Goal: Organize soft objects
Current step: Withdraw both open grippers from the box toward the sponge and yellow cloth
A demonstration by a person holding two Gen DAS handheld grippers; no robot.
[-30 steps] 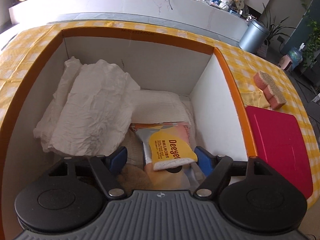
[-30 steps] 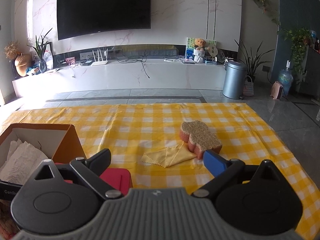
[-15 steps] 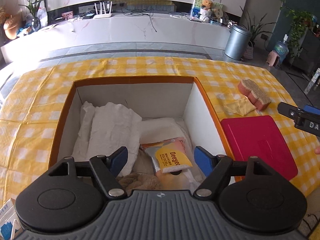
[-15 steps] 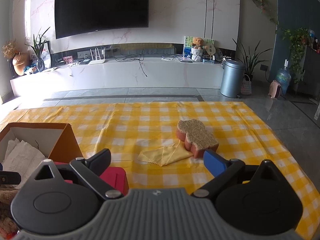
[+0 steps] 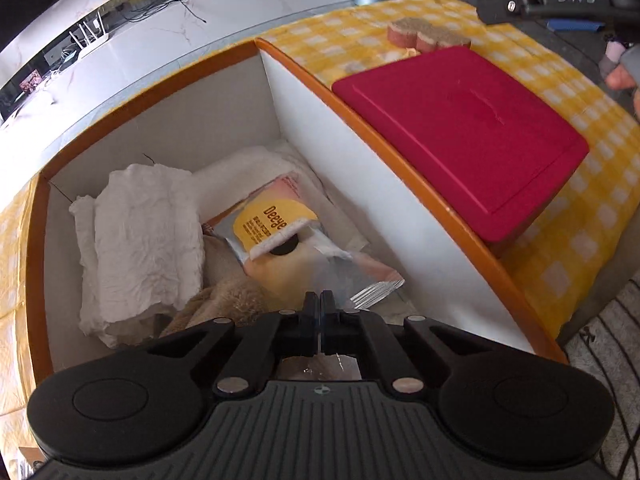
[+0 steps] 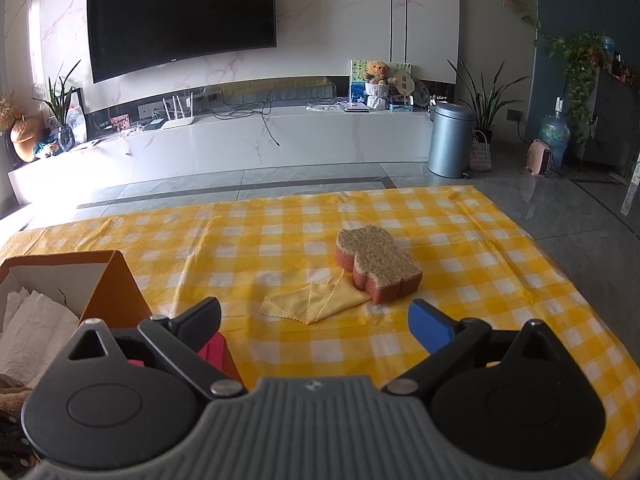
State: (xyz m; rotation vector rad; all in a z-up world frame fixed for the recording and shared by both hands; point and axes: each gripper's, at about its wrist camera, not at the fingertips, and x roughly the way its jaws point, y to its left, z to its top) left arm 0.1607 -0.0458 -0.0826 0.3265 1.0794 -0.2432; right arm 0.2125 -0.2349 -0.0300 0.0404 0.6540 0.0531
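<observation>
The left tool (image 5: 320,308) is seen with its jaws pressed fully together over the near end of the box (image 5: 384,184); nothing can be made out between them. Just beyond its tips a transparent packet (image 5: 320,264) with a yellow label is seen lying in the box, flanked on the left by crumpled white paper towels (image 5: 144,236) and a beige fluffy cloth (image 5: 224,300), with a white padded item (image 5: 244,172) further back. The box has an orange rim and white inner walls. A red lid (image 5: 460,132) is placed just to the right of the box on the surface (image 5: 592,216), which is covered by a yellow checked cloth.

The right tool (image 6: 316,320) is held with its jaws wide apart and nothing between them, above the surface (image 6: 500,280). Ahead of it, a folded yellow cloth (image 6: 316,304) is spread flat, and a pink sponge (image 6: 376,268) with a rough tan top rests on the cloth's far right corner. Both lie well apart from the box (image 6: 112,292), whose orange corner is seen at the left. Further off, a television (image 6: 180,16), a grey bin (image 6: 450,140) and a teddy bear (image 6: 378,74) are seen against the far wall.
</observation>
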